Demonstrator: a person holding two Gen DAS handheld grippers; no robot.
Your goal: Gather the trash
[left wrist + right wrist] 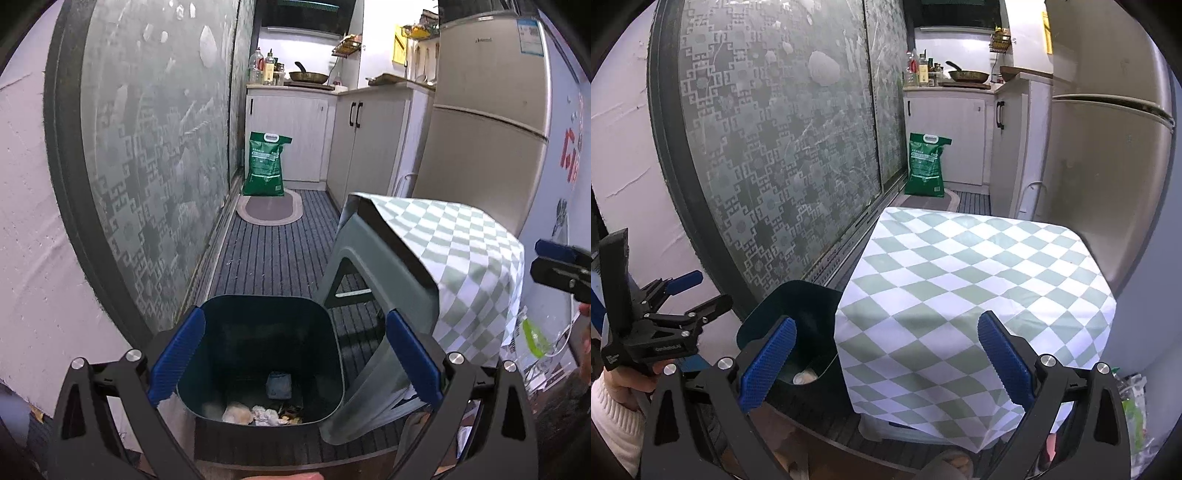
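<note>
A dark blue trash bin (236, 332) stands on the striped floor beside a stool. Crumpled paper and food scraps (258, 413) lie at its bottom, with a small grey packet (279, 384). My left gripper (295, 358) is open and empty, hovering right above the bin's mouth. In the right wrist view the bin (798, 306) is at lower left, and the left gripper (676, 295) is seen beside it. My right gripper (884, 363) is open and empty above the front edge of the checked cloth (979, 280) covering the stool. The right gripper also shows in the left wrist view (557, 264).
A grey plastic stool (369, 302) under the green-white cloth stands right of the bin. A frosted sliding door (147, 166) runs along the left. A green sack (266, 164) and an oval mat (271, 208) lie ahead by white cabinets (354, 144). A fridge (487, 122) is at right.
</note>
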